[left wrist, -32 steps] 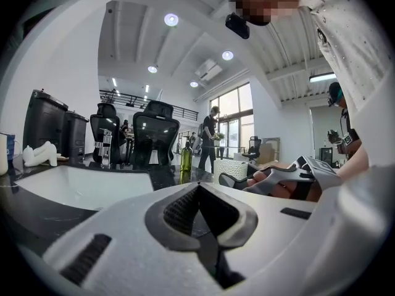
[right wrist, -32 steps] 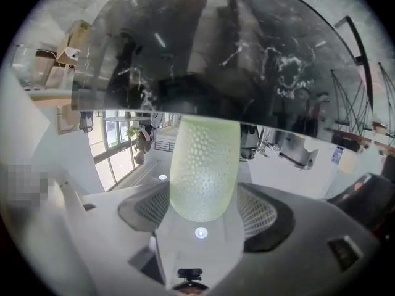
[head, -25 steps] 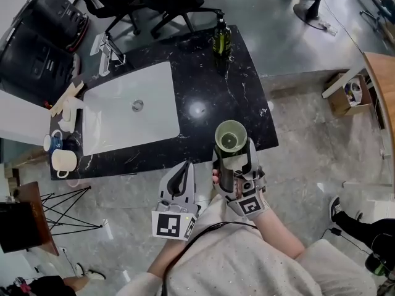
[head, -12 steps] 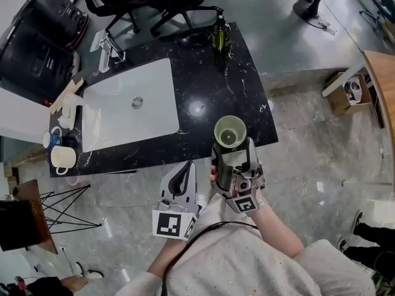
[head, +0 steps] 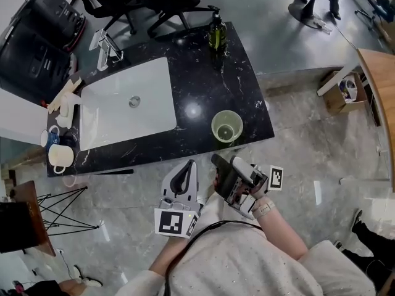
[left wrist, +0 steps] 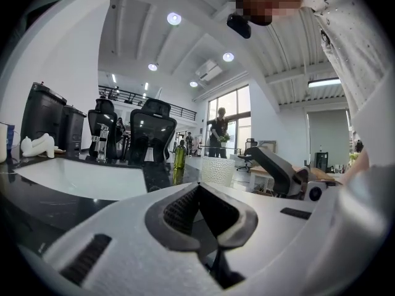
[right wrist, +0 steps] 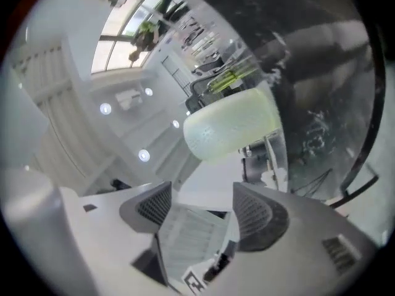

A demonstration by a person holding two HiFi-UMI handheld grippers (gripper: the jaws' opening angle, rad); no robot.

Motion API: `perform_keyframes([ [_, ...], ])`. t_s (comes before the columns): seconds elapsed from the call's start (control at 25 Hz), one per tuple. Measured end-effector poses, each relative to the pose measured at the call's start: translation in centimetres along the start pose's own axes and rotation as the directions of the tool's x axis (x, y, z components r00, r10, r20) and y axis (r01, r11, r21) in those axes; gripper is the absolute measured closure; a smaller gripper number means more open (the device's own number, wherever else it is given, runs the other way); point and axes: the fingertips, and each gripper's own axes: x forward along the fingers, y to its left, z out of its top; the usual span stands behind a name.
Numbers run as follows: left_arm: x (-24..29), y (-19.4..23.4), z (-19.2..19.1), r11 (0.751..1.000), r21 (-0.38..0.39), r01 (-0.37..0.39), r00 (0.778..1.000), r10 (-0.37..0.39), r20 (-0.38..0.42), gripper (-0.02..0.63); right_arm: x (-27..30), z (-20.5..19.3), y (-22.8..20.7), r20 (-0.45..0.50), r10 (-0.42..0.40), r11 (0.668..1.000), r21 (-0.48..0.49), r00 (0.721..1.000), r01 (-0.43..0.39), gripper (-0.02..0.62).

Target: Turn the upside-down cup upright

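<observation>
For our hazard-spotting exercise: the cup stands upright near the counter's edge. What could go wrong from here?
The cup stands near the edge of the counter, so a nudge could send it to the floor. The right gripper, jaws apart, sits close to it; a careless swing might knock it over.

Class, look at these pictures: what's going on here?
A person holds a gripper in each hand at a black counter. The pale green cup stands upright, mouth up, near the counter's front edge. The right gripper is open and empty, clear of the cup. The left gripper is shut and empty beside it.
</observation>
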Motion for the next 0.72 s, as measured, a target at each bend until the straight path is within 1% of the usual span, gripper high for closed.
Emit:
perform_keyframes([
  [0.04, 0.2, -0.3, -0.1, 1.0, -0.003, 0.007, 1.0, -0.007, 0.005, 0.601, -0.1, -0.4, 0.0, -0.036, -0.064, 0.995, -0.074, 0.997, 0.061, 0.306],
  [0.08, 0.5, -0.6, -0.1, 1.0, -0.006, 0.016, 1.0, -0.016, 0.01, 0.601, -0.2, -0.7, -0.2, -0.065, -0.134, 0.982, -0.146, 0.989, 0.123, 0.384],
  [0.12, 0.8, -0.9, -0.1, 1.0, -0.009, 0.025, 1.0, -0.025, 0.014, 0.601, -0.5, -0.9, -0.5, -0.09, -0.204, 0.959, -0.216, 0.975, 0.181, 0.449],
  [0.16, 1.2, -1.3, -0.1, 0.999, -0.012, 0.035, 0.999, -0.035, 0.018, 0.601, -0.7, -0.9, -0.7, -0.108, -0.273, 0.93, -0.285, 0.956, 0.233, 0.51],
  [0.2, 1.5, -1.7, -0.1, 0.999, -0.015, 0.045, 0.999, -0.044, 0.021, 0.601, -1.1, -0.8, -0.9, -0.116, -0.343, 0.891, -0.356, 0.932, 0.283, 0.546],
  [0.24, 1.8, -2.1, -0.1, 0.998, -0.019, 0.054, 0.998, -0.054, 0.023, 0.601, -1.5, -0.7, -1.1, -0.113, -0.413, 0.84, -0.43, 0.904, 0.33, 0.573],
  [0.28, 2.1, -2.6, -0.1, 0.998, -0.024, 0.063, 0.998, -0.063, 0.024, 0.601, -1.9, -0.4, -1.2, -0.098, -0.48, 0.778, -0.507, 0.872, 0.371, 0.579],
  [0.32, 2.3, -3.0, -0.1, 0.997, -0.028, 0.072, 0.997, -0.071, 0.025, 0.601, -2.2, -0.2, -1.2, -0.073, -0.54, 0.703, -0.586, 0.838, 0.402, 0.585],
  [0.4, 2.9, -3.8, -0.3, 0.995, -0.038, 0.087, 0.996, -0.086, 0.024, 0.601, -2.7, 0.2, -1.2, -0.007, -0.636, 0.528, -0.733, 0.772, 0.428, 0.588],
  [0.44, 3.1, -4.1, -0.4, 0.995, -0.043, 0.093, 0.996, -0.092, 0.02, 0.601, -2.9, 0.4, -1.3, 0.028, -0.67, 0.435, -0.795, 0.742, 0.423, 0.588],
  [0.48, 3.3, -4.5, -0.6, 0.994, -0.049, 0.098, 0.995, -0.097, 0.016, 0.601, -3.1, 0.4, -1.2, 0.066, -0.692, 0.342, -0.847, 0.719, 0.407, 0.588],
  [0.52, 3.5, -4.8, -0.7, 0.993, -0.054, 0.101, 0.995, -0.101, 0.011, 0.601, -3.2, 0.5, -1.0, 0.107, -0.705, 0.248, -0.889, 0.701, 0.385, 0.589],
  [0.56, 3.7, -5.2, -0.9, 0.993, -0.057, 0.105, 0.994, -0.105, 0.008, 0.601, -3.3, 0.6, -0.8, 0.152, -0.71, 0.154, -0.919, 0.687, 0.363, 0.589],
  [0.6, 3.8, -5.5, -1.0, 0.992, -0.059, 0.108, 0.994, -0.108, 0.005, 0.601, -3.3, 0.7, -0.5, 0.197, -0.708, 0.068, -0.937, 0.678, 0.343, 0.589],
  [0.64, 3.9, -5.7, -1.1, 0.992, -0.061, 0.11, 0.994, -0.11, 0.002, 0.601, -3.4, 0.8, -0.3, 0.238, -0.702, -0.006, -0.944, 0.671, 0.329, 0.589],
  [0.68, 4.0, -5.9, -1.3, 0.992, -0.061, 0.112, 0.994, -0.112, -0.003, 0.6, -3.4, 1.0, -0.2, 0.273, -0.695, -0.064, -0.945, 0.665, 0.321, 0.589],
  [0.72, 4.2, -6.0, -1.4, 0.992, -0.061, 0.113, 0.994, -0.113, -0.008, 0.601, -3.5, 1.1, -0.1, 0.302, -0.688, -0.109, -0.942, 0.66, 0.317, 0.589],
])
